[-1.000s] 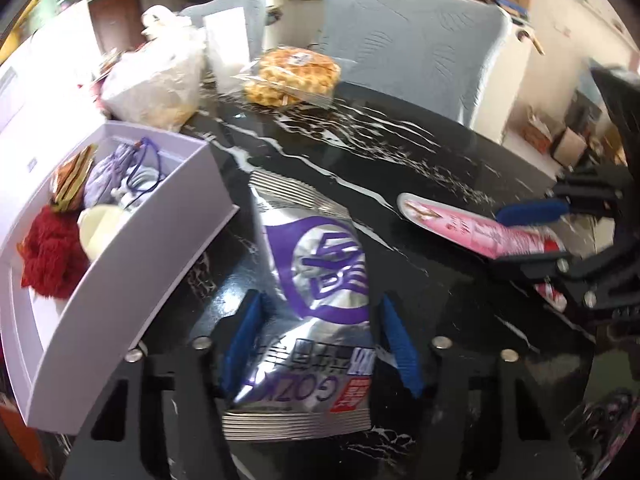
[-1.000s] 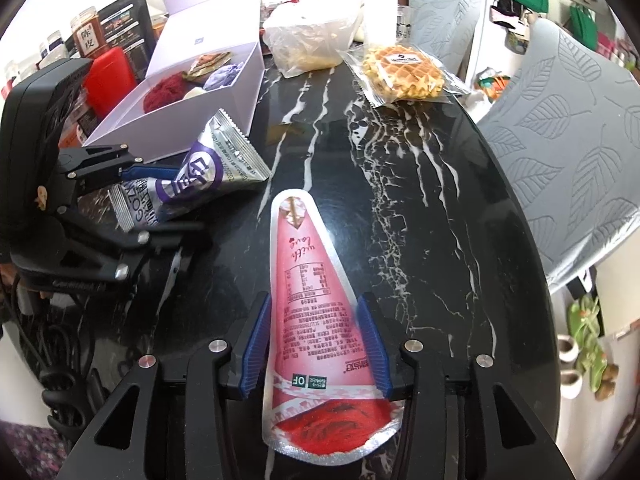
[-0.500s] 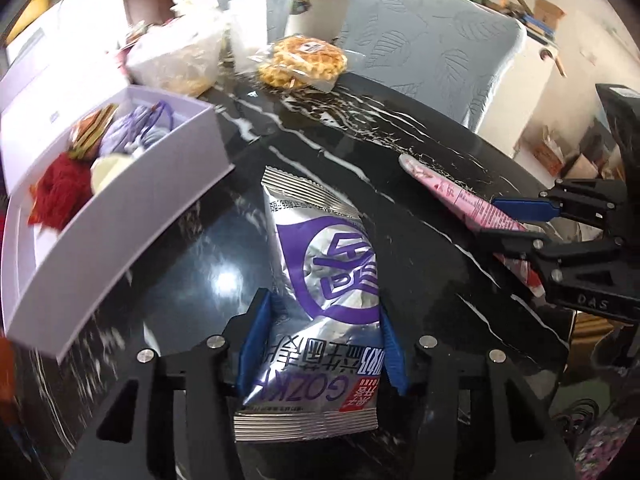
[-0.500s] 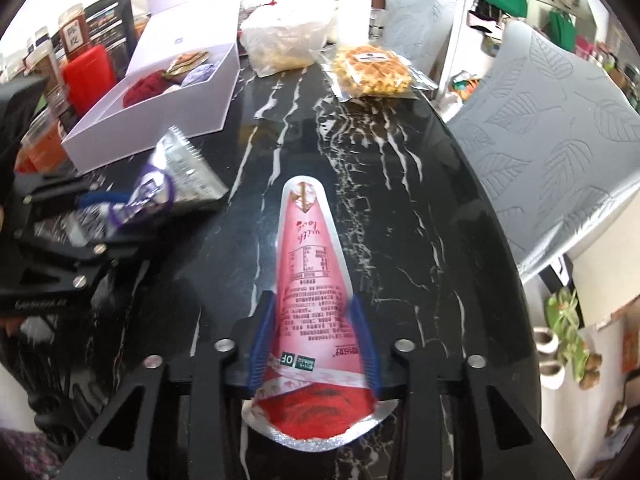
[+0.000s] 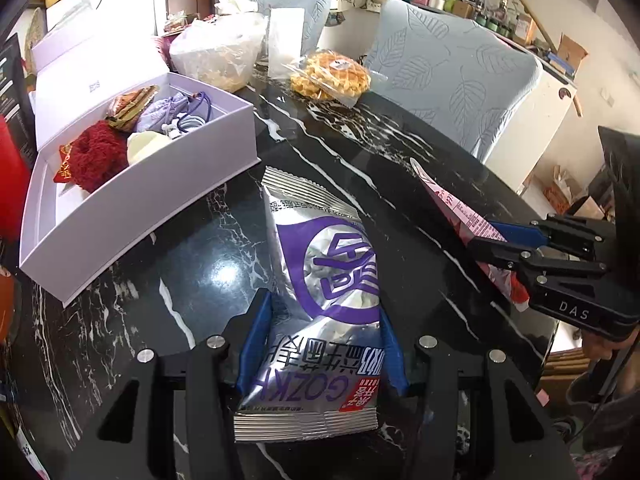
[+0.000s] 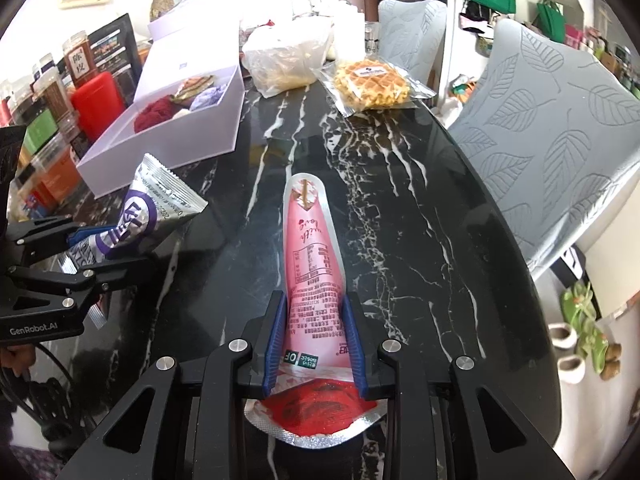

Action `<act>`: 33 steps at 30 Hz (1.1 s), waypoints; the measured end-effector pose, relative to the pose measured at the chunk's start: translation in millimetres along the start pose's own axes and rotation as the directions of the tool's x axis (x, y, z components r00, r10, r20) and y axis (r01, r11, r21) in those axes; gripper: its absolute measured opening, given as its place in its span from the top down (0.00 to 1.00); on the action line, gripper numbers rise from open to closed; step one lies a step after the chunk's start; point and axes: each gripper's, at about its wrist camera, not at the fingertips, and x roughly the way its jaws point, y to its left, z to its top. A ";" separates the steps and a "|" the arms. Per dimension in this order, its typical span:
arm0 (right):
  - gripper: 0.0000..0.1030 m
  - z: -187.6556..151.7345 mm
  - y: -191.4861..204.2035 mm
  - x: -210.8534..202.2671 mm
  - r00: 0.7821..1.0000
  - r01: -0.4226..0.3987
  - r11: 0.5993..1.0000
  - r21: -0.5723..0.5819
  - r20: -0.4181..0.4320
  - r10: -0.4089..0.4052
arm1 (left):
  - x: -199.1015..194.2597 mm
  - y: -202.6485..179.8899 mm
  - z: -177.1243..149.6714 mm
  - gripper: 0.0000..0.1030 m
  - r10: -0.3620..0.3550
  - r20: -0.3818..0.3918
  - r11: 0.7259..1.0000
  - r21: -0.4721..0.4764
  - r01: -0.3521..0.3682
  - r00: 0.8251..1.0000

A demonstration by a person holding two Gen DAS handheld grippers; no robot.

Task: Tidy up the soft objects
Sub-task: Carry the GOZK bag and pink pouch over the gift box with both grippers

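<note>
On the black marble table (image 5: 400, 168) we hold two packets, one in each gripper. The left gripper (image 5: 322, 344) is clamped on the silver-and-purple snack bag (image 5: 324, 280): both blue pads press into its sides near the lower seam, and the foil is pinched inward between them. In the right wrist view the bag's far end stands clear of the tabletop. The right gripper (image 6: 314, 344) has just been closing its jaws, and we see its blue pads tight against the narrow waist of the pink conical pouch (image 6: 310, 264), whose wide red base bulges behind the fingers and whose pointed tip extends forward over the table. The open lavender box (image 5: 132, 200) sits to the left of the bag, near it but apart, and already contains a red knitted item (image 5: 98, 156), a pale round piece and a purple drawstring pouch. Its near wall faces the bag across a strip of bare marble. Beyond, a wrapped waffle (image 6: 372, 84) and a clear plastic bag (image 6: 284, 60) occupy the far end of the table; the centre between them and the two packets is unobstructed. The rounded table edge runs close along the right, beside a grey leaf-patterned chair (image 6: 560, 128).
</note>
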 end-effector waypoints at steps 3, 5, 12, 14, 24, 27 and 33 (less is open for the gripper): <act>0.73 0.3 -0.2 -3.9 1.000 -0.002 1.000 0.001 0.007 0.002 | -3.6 0.3 1.0 0.51 0.004 0.014 1.000 -0.016 -0.004 1.000; 0.73 1.1 -0.1 -5.3 1.000 -0.006 1.000 0.001 0.010 0.006 | -6.5 1.4 1.0 0.51 0.006 0.019 0.999 -0.031 -0.006 1.000; 0.73 1.5 8.4 -7.9 0.999 -0.037 0.999 -0.016 0.012 0.037 | -19.0 7.3 -4.7 0.51 0.034 0.034 0.997 -0.077 -0.032 0.999; 0.73 1.9 13.9 -7.7 0.999 -0.050 0.998 -0.029 0.013 0.050 | -23.9 9.9 -7.8 0.51 0.043 0.038 0.995 -0.095 -0.039 0.998; 0.73 4.8 49.7 -9.6 0.991 -0.128 0.986 -0.105 0.021 0.131 | -52.3 27.4 -27.2 0.51 0.123 0.070 0.978 -0.180 -0.109 0.990; 0.73 4.1 60.1 -12.0 0.988 -0.149 0.980 -0.129 0.023 0.153 | -61.7 33.7 -34.0 0.51 0.150 0.079 0.970 -0.206 -0.131 0.985; 0.73 4.5 81.5 -16.5 0.980 -0.190 0.967 -0.171 0.027 0.197 | -79.4 45.5 -43.8 0.51 0.188 0.102 0.953 -0.258 -0.156 0.977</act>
